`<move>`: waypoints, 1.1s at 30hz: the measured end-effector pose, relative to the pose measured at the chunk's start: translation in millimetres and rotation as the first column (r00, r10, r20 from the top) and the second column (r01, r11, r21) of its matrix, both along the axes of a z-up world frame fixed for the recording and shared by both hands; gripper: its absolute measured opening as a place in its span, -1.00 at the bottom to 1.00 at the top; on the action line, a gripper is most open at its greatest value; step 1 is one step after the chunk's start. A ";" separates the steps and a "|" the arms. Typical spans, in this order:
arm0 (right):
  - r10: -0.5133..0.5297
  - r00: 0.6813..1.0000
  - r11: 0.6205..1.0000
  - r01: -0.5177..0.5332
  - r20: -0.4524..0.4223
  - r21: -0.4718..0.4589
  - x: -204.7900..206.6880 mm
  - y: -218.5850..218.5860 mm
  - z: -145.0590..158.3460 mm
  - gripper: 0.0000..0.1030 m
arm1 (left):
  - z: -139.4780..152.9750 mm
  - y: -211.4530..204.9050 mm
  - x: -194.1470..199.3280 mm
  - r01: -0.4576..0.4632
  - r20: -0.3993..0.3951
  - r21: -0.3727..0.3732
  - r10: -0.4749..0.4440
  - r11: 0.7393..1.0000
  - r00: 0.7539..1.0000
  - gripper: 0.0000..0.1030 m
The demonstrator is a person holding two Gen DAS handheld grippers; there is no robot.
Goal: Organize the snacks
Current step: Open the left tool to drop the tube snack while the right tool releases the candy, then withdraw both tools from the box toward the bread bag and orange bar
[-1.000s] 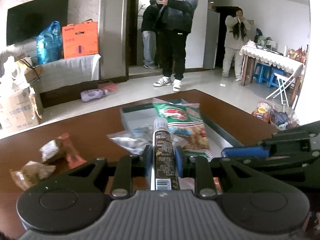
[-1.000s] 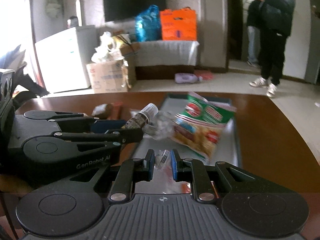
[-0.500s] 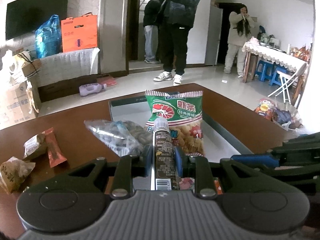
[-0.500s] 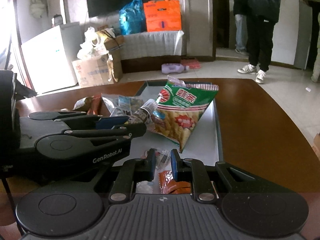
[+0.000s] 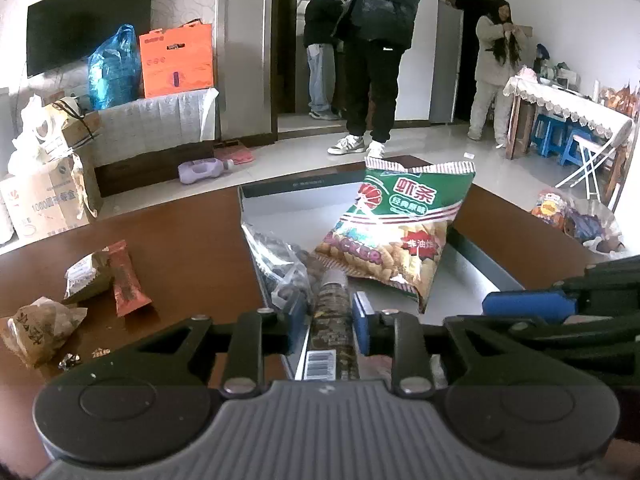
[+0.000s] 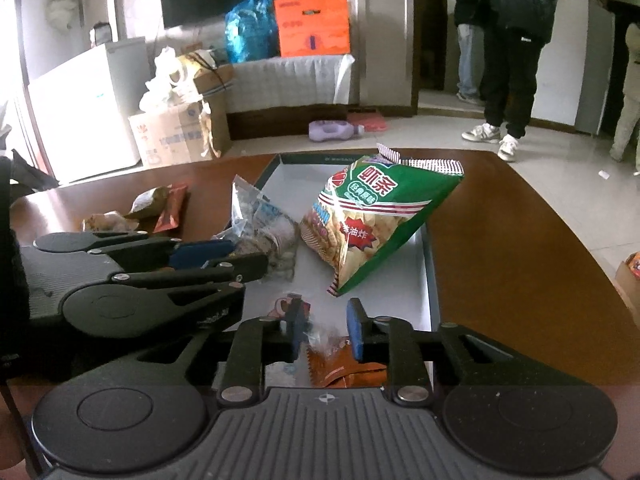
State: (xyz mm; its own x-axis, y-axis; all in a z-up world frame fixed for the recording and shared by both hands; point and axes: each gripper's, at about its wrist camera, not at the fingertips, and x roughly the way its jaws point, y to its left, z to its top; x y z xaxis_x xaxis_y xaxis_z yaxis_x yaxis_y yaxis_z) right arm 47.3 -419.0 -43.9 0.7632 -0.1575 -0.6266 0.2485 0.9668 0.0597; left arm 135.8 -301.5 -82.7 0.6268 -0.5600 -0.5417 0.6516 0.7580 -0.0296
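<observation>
- While the left gripper [image 5: 331,316] pinched it, the dark snack tube [image 5: 330,320] lay lengthwise between the blue pads, cap forward and barcode end toward the camera, hanging over the near left corner of the tray [image 5: 476,264].
- It looked stiff and light, with a glossy printed wrap that could slide, so I judged a hold across the middle of the body, as seen, safer than one at the cap.
- Just ahead of the tube lay a clear bag of small sweets [image 5: 276,256], soft and crinkly, best taken by its sealed edge.
- Beside that, a green chip bag [image 6: 372,220] leaned on the tray's right wall; puffy, light and crushable, it seemed to want a grip on the crimped top seam.
- The right gripper [image 6: 325,330] hovered over the tray's near end, its jaws a moderate way apart and holding nothing, with a small clear packet [image 6: 325,334] and an orange wrapper [image 6: 344,368] lying below them.
- Well apart on the brown table [image 5: 180,248], three small wrapped snacks [image 5: 108,276] waited outside the tray.
</observation>
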 end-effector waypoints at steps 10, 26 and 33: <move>0.016 0.999 1.000 -0.015 0.034 -0.019 0.2 11.8 12.1 0.05 | 16.3 35.2 -7.5 -0.051 0.050 -0.031 0.052 0.998 0.997 -0.41; 0.055 0.988 0.998 -0.049 0.143 -0.044 1.9 49.8 30.9 0.21 | 36.7 124.5 -13.1 -0.132 0.120 -0.016 0.133 0.991 0.984 -0.42; 0.142 0.980 0.989 -0.134 0.136 -0.069 21.4 88.1 32.0 0.37 | 43.5 180.1 9.4 -0.241 0.145 -0.005 0.239 0.970 0.960 0.32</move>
